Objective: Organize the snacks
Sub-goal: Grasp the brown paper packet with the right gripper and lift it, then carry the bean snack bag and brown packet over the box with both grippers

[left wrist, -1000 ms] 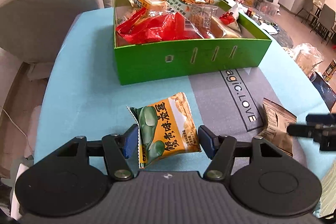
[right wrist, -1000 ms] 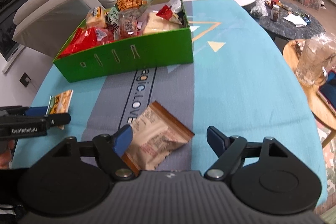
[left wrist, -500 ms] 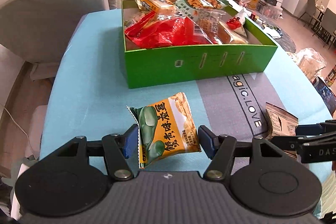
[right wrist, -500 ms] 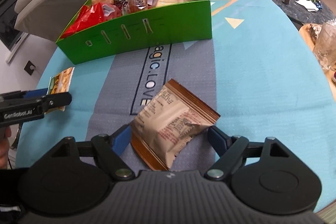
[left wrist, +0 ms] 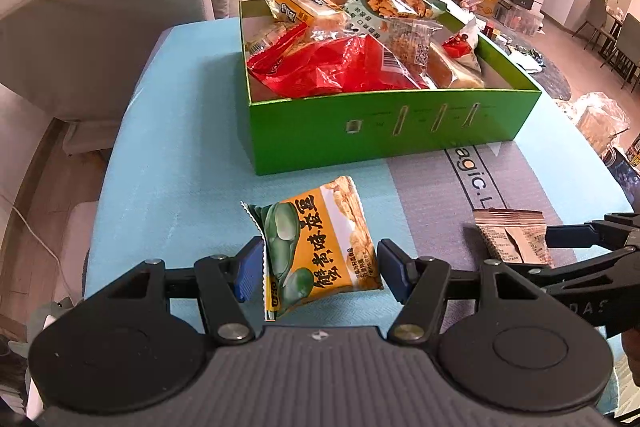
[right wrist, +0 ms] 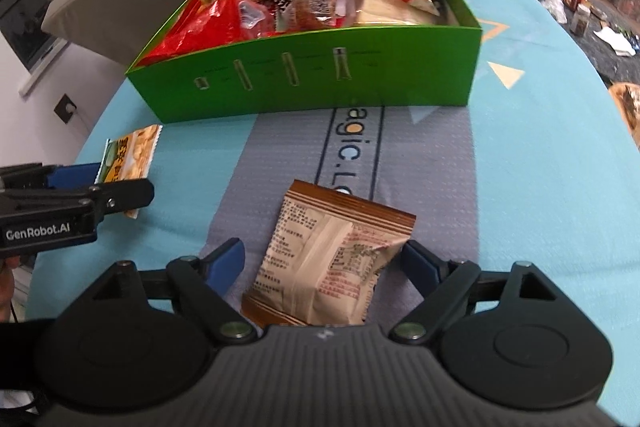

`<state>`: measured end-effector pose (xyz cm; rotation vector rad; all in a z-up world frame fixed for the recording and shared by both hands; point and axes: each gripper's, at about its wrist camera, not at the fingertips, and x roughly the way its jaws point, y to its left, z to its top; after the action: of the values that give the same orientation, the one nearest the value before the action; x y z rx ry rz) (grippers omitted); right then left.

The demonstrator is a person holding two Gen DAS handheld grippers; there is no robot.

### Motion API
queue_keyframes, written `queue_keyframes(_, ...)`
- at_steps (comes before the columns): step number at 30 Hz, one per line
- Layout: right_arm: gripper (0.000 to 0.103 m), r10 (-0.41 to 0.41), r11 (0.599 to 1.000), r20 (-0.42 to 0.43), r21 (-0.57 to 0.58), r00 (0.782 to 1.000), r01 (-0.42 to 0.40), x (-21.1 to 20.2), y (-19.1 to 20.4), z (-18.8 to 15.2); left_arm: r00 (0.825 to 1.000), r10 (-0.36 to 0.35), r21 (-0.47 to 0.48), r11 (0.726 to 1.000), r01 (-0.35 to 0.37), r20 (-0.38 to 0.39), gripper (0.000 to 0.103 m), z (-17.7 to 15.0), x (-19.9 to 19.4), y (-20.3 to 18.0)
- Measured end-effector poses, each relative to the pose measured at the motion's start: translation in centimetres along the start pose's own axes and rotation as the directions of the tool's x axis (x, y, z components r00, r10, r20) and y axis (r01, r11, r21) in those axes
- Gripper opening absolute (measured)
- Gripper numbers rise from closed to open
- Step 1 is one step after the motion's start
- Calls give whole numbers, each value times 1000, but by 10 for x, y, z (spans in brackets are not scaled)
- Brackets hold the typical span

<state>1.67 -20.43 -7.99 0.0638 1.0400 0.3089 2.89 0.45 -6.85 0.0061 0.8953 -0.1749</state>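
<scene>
The left gripper [left wrist: 318, 265] is clamped on the orange-green snack packet [left wrist: 316, 249]. The right gripper [right wrist: 322, 265] stands apart astride the brown packet [right wrist: 328, 259], untouched, its long axis running toward the green box [right wrist: 320, 83] beyond. Open tablecloth [right wrist: 540, 167] stretches toward the table's right edge.

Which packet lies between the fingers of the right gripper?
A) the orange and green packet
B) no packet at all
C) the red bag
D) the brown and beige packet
D: in the right wrist view the brown and beige packet lies on the table between the fingers of the right gripper, whose jaws stand apart; the orange and green packet sits at the left gripper.
</scene>
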Motion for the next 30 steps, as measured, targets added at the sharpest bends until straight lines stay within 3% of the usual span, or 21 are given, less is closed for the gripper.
queue_keyframes(6,97,-25,999,16,-19,1000,26,2,3,0,1000,2,1,1000,-2,0,58,2,2,0)
queue_keyframes(10,86,-56,998,43,-37,998,57,0,3,-1,1000,6,0,1000,-6,0,58,2,1,0)
queue_keyframes(30,85,-12,1000,122,12,992,10,-18,-18,5,999,-4,21,1000,3,48,58,7,-14,-6)
